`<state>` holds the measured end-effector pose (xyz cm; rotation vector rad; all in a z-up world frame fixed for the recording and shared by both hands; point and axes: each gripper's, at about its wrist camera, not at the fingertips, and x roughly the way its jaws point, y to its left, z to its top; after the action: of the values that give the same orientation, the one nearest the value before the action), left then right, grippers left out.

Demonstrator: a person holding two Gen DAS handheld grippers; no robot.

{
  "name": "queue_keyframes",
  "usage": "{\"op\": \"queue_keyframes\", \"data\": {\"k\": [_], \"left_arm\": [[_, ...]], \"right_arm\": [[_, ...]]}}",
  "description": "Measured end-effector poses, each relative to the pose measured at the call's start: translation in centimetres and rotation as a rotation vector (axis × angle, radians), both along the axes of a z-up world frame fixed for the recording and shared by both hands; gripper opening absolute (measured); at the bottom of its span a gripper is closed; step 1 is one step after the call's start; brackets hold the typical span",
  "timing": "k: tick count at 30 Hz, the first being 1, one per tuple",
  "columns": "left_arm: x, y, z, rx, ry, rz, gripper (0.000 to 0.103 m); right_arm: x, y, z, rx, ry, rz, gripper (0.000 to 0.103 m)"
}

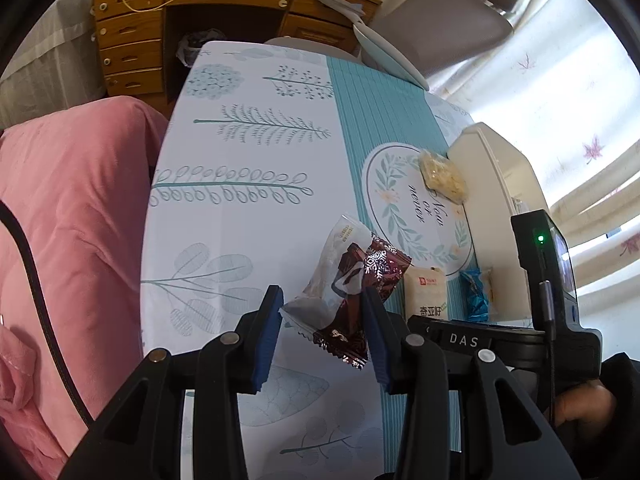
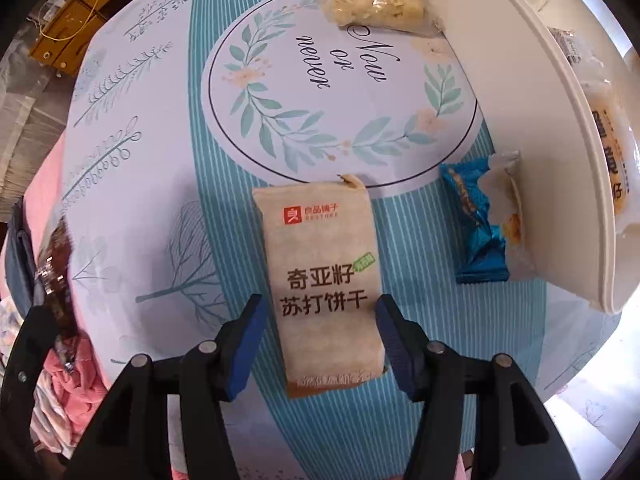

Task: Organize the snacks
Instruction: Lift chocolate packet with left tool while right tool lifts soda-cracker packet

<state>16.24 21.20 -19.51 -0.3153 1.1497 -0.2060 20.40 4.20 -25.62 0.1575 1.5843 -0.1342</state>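
Dark red foil: one maroon snack packet (image 1: 352, 300) with a white snowflake print is between the two blue pads of the left gripper (image 1: 323, 334), lifted above the table; both pads touch it, so the fingers hold it.
Beige paper look: one cracker packet (image 2: 324, 280) lies flat on the tablecloth (image 2: 160, 160), lengthwise between the fingers of the right gripper (image 2: 316, 344).
Right fingers: spread a little wider than the cracker packet; whether the pads touch its sides I cannot tell.
Blue wrapper: one blue snack (image 2: 476, 220) lies just beside the wall of the white bin (image 2: 560, 160).
Yellow pieces: one clear bag of pale snack (image 2: 376, 4) lies on the far side of the round print, also near the bin.
Inside the bin: at least one orange-and-white packet (image 2: 616, 160) shows over the rim; more I cannot count.
Snacks on the cloth, counted: three.
Snacks held in the air: one.
Around the table: one pink blanket (image 1: 72, 220), one grey chair (image 1: 440, 28), one wooden desk (image 1: 160, 20).
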Motion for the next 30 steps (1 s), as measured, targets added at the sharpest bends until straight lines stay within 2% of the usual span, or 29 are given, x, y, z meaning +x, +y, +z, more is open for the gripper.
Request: {"op": "queue_keyframes", "data": {"k": [9,16,22,30], "left_arm": [[-0.5,1.4,-0.1,-0.003,0.007,0.043,0.039],[-0.7,1.4,0.0,0.0,0.007,0.044,0.039],[-0.8,0.7,0.6,0.015,-0.003,0.031,0.039],[-0.7,-1.1,2.4,0.033,-0.023,0.057,0.039]], "right_arm": [[1.2,1.1,-0.3,-0.052,0.012,0.034,0.058],[0.9,1.1,-1.1,-0.026,0.006,0.054,0.054],[0.5,-0.3,-1.1,0.027,-0.001,0.072,0.054],[0.0,-1.6,-0.9,0.167,0.052,0.082,0.054]]}}
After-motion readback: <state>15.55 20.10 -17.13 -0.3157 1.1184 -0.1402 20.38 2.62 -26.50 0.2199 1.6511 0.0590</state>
